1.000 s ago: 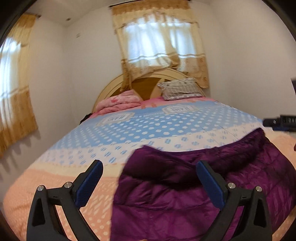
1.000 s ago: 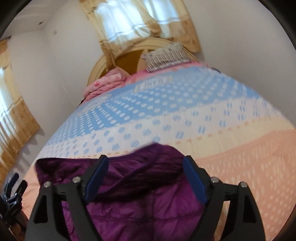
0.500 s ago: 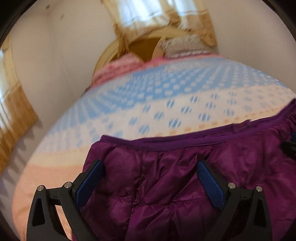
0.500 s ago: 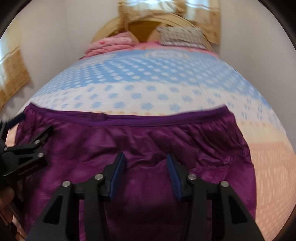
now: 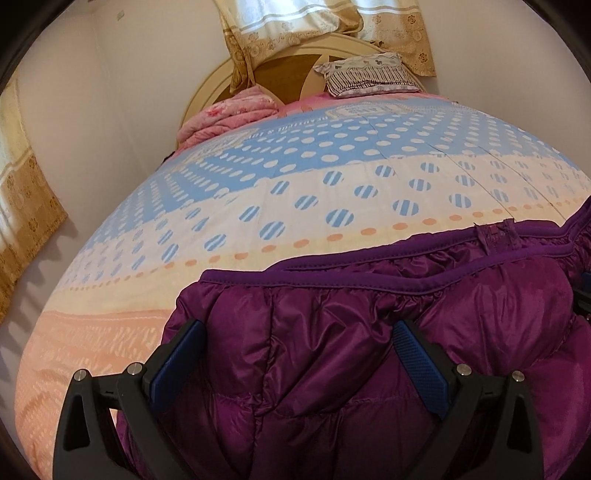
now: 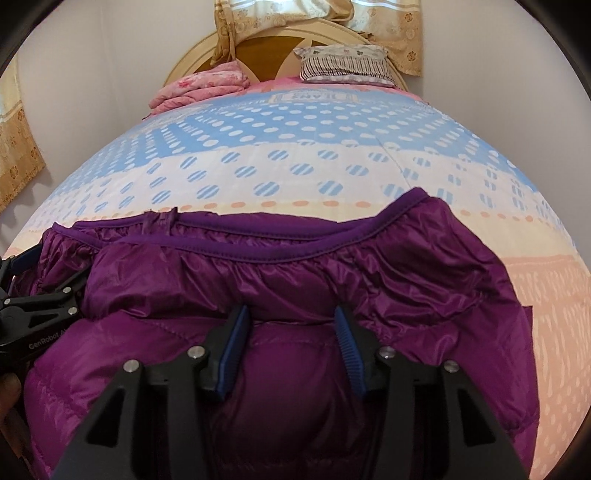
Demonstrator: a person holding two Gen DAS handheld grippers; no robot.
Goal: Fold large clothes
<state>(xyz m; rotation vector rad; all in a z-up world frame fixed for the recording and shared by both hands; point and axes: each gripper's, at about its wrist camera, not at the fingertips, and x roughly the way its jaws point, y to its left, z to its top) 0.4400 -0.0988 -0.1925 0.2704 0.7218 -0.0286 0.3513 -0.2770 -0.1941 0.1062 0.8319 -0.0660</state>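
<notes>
The left hand-held gripper fills the bottom of its own view, its two blue-padded fingers spread wide over the purple puffer jacket, with nothing pinched between them. In the right wrist view this same gripper shows at the left edge of the frame, lying against the jacket's side. The right hand-held gripper sits low in the middle of its frame, its blue pads partly drawn together with a bulge of jacket fabric rising between them; whether the pads actually press the cloth I cannot tell. Both tools point forward along the bed toward the headboard, tilted down at the jacket.

The jacket lies on the near end of the bed, spreading across the lower half of both frames. Its shiny quilted shell is puffed and creased, and a matte purple trimmed hem runs across it in a wavy band, gathered underneath. A zipper end shows along the far edge, toward the left of the right wrist frame.

Beyond the jacket the bedspread goes from peach to cream with striped blue dots, then blue with white dots. At the top of the frame a folded pink quilt and a patterned pillow rest against the rounded headboard, with gold curtains hanging above.
</notes>
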